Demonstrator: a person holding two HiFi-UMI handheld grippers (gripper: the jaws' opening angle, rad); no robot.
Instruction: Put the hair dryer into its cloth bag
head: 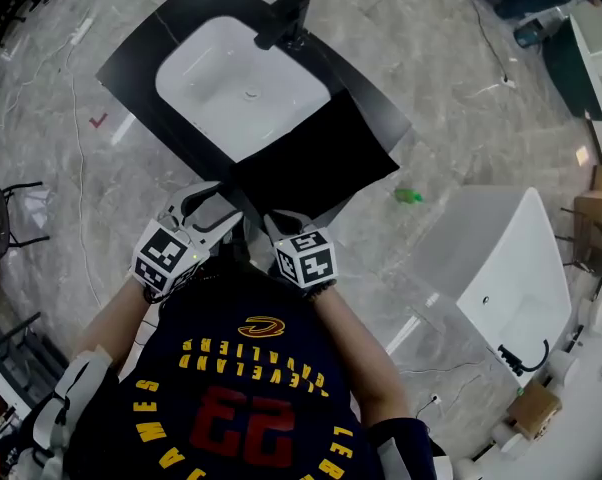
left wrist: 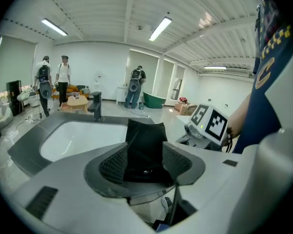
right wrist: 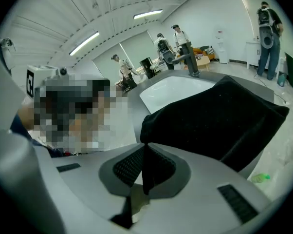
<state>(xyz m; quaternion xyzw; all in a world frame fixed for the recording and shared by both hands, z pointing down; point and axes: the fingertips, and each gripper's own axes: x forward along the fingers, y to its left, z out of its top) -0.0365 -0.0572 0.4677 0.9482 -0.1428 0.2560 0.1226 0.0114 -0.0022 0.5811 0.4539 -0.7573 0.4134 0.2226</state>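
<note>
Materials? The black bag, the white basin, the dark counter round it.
The limp black bag looks like matte cloth: it sags and creases. The white rectangular basin looks like glazed ceramic, glossy with soft highlights. The dark flat counter is a smooth slab, stone or composite; can't tell.

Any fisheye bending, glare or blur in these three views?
Head view: sharp, evenly lit, slight sheen on the white rectangular sink basin. Left gripper view: strong fisheye, dark corners, glaring ceiling strip light. Right gripper view: same curvature; the black cloth bag shows no texture.
</note>
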